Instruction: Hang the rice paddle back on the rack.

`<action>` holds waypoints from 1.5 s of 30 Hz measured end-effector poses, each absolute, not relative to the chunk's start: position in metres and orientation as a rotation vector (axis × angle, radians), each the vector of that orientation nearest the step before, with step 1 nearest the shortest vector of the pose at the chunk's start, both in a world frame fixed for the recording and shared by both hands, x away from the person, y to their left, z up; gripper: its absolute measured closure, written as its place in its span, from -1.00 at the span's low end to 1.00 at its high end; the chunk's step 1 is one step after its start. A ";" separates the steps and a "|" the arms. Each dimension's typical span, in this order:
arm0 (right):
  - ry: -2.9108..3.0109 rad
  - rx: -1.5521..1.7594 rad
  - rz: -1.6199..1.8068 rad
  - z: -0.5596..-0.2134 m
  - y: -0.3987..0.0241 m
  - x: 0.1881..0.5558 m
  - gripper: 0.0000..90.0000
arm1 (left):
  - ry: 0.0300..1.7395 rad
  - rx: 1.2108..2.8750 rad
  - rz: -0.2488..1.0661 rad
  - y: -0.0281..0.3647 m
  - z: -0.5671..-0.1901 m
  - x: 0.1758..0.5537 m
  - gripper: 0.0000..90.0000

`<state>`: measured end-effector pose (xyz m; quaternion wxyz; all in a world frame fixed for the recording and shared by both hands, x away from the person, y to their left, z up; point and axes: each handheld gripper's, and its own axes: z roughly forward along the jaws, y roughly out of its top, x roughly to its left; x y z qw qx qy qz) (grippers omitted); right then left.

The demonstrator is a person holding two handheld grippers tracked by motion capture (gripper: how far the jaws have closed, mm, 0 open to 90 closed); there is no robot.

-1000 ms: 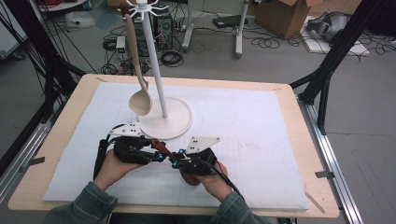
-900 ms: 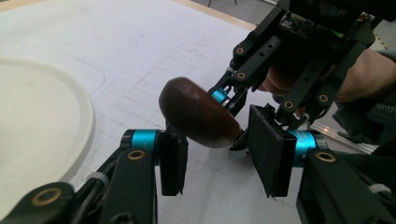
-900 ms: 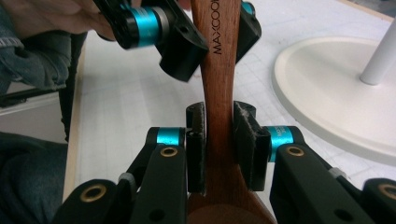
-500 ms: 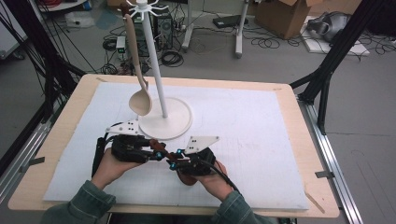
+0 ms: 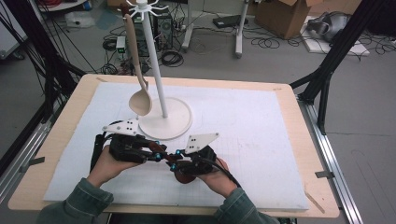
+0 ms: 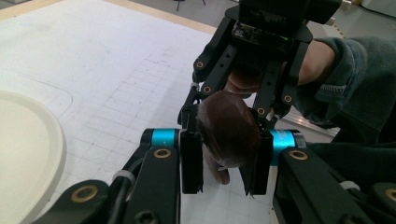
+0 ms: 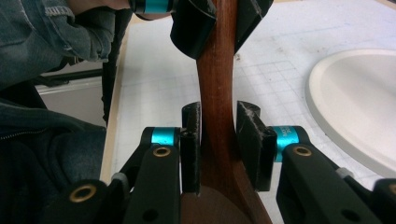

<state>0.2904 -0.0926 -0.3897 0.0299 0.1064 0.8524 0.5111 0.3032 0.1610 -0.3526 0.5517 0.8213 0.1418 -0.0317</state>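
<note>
Dark brown wooden spoon (image 5: pixel 183 176) lies low between both hands at the near edge of the white surface (image 5: pixel 261 140) in the high view, left gripper (image 5: pixel 159 156) and right gripper (image 5: pixel 180 164) meeting nose to nose over it; the pale stand (image 5: pixel 166 119) with a hanging light ladle (image 5: pixel 140 100) rises just behind, between the spoon and any hook. Left gripper view: its jaws have just been closing and now flank the spoon's rounded end (image 6: pixel 229 128), pads at its sides. Right gripper view: jaws clamp the handle (image 7: pixel 218 121), whose long axis runs straight ahead to the other gripper; the stand base (image 7: pixel 359 107) sits off right.
</note>
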 end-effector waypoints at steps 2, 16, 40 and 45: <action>2.618 0.334 1.572 -0.389 -0.092 0.289 0.61 | 0.344 1.941 -0.064 0.161 -0.352 0.303 0.61; 2.528 0.431 1.622 -0.390 -0.082 0.287 0.61 | 0.382 1.928 -0.039 0.166 -0.350 0.304 0.64; 2.605 0.361 1.645 -0.387 -0.084 0.294 0.72 | 0.336 1.948 -0.018 0.164 -0.339 0.305 0.56; 2.607 0.384 1.671 -0.388 -0.085 0.298 0.73 | 0.355 1.941 -0.001 0.168 -0.339 0.305 0.44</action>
